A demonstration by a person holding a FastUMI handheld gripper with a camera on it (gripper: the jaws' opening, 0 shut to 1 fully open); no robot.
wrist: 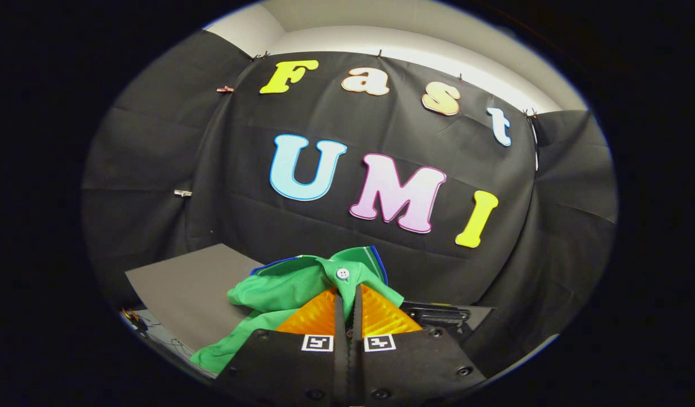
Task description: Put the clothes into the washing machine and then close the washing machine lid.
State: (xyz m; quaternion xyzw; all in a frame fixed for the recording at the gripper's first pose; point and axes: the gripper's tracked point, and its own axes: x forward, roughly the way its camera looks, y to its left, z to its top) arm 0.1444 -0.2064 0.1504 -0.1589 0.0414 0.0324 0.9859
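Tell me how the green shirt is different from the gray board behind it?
The green shirt is bright and crumpled, pinched in the tongs; the gray board is dull, flat and smooth. The shirt hangs lifted, while the board lies still beyond it. The shirt has a white button; the board is plain.
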